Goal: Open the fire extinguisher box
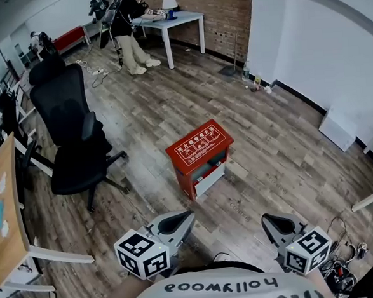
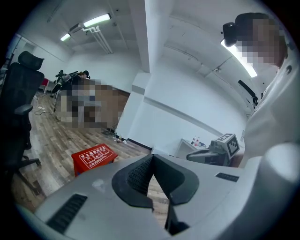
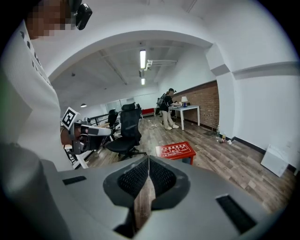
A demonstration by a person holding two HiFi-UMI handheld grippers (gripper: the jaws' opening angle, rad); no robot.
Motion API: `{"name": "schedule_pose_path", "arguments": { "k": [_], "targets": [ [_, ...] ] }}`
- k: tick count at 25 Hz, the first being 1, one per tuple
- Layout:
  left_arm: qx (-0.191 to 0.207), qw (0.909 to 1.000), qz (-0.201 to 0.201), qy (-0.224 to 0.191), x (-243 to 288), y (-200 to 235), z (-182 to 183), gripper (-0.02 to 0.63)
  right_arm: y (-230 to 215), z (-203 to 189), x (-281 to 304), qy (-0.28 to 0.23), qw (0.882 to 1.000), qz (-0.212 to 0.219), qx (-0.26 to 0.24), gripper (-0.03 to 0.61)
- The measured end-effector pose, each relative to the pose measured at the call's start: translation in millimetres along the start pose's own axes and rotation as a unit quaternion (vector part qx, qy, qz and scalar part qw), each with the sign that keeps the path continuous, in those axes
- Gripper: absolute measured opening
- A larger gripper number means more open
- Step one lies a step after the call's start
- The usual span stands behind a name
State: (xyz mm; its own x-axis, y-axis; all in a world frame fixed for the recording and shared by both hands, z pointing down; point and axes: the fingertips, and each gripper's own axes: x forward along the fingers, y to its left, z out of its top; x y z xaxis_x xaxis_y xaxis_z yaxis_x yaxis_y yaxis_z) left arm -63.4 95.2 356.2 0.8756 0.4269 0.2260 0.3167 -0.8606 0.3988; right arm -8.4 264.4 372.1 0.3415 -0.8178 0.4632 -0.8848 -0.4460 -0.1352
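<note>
The wood floor (image 1: 171, 108) of an open office takes up most of the head view, with a black office chair (image 1: 70, 121) to the left and a white table (image 1: 177, 18) far off, where another person stands. The red fire extinguisher box (image 1: 199, 152) stands alone on the floor in the middle of the room, near the chair but apart from it. Its printed lid lies flat on top and its pale front panel looks closed. Low in the head view the left gripper (image 1: 188, 215) and right gripper (image 1: 266, 220) both point toward the box, well short of it. Each gripper view shows its jaws pressed together with nothing between them, and the box sits ahead beyond the tips. This looks like the approach step, with opening not yet begun. The next move probably calls for closing the gap, lowering to box height, and spreading one pair of jaws to catch the lid's edge or a latch, which is too small to make out from here.
</note>
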Motion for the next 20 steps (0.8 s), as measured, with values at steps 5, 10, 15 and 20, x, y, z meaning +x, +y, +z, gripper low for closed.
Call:
{"name": "schedule_pose_path", "arguments": {
  "k": [5, 10, 15, 20],
  "targets": [
    [0.006, 0.9999, 0.007, -0.008, 32, -8, 7, 0.006, -37, 6, 2, 0.003, 1.000, 0.011, -0.013, 0.011],
    [0.001, 0.9996, 0.028, 0.005, 44, -3, -1, 0.006, -55, 6, 10, 0.003, 1.000, 0.024, -0.018, 0.011],
    [0.007, 0.9990, 0.043, 0.002, 55, 4, 6, 0.008, -68, 9, 17, 0.006, 0.999, 0.037, -0.026, 0.011],
    [0.004, 0.9983, 0.059, 0.003, 57, 8, 7, 0.008, -80, 13, 23, 0.002, 0.999, 0.041, -0.024, 0.011]
  ]
}}
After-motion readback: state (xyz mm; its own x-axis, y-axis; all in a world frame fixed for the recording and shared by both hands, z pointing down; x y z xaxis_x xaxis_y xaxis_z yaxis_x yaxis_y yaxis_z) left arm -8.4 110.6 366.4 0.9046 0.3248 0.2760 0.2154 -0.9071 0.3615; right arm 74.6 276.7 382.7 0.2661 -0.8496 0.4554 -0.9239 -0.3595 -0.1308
